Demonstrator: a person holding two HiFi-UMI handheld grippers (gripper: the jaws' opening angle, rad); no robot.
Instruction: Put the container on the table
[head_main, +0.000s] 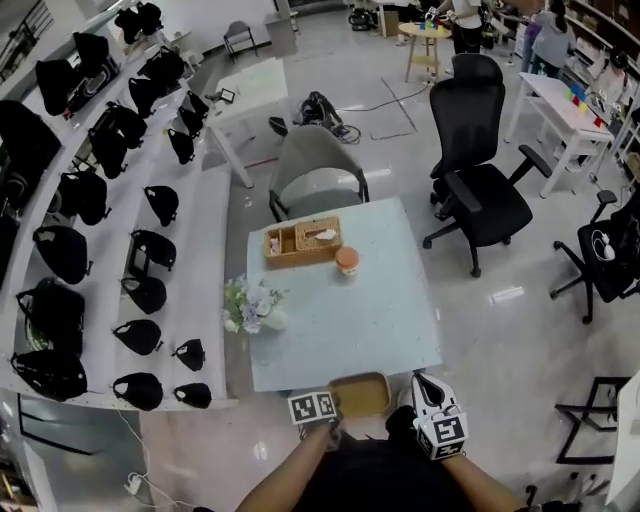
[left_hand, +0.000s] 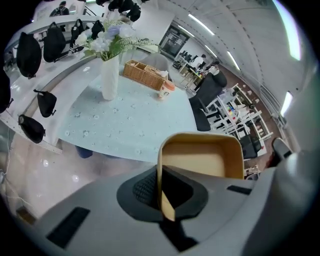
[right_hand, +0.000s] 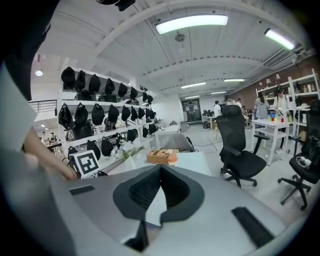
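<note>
A shallow tan container (head_main: 362, 393) hangs at the near edge of the tabletop (head_main: 350, 320), partly over it, open side up and seemingly empty. Whether its base touches the surface cannot be told from the head view. The left gripper (head_main: 330, 408) has its jaws clamped on the container's thin left wall. That side grip likely leaves the base free to settle flat once it is lowered. The right gripper (head_main: 422, 382) waits just beside the container's right end, off the near right corner. Its jaws are closed together with nothing between them, so the carrying is left to the other hand.

The near half of the tabletop lies bare, offering ample room for the set-down. A white vase of flowers (head_main: 252, 305) stands at the left edge. A wicker basket (head_main: 303, 241) and a small lidded cup (head_main: 347, 261) sit toward the far edge, well apart from the container. A grey chair (head_main: 315, 175) is drawn up at the far side.
</note>
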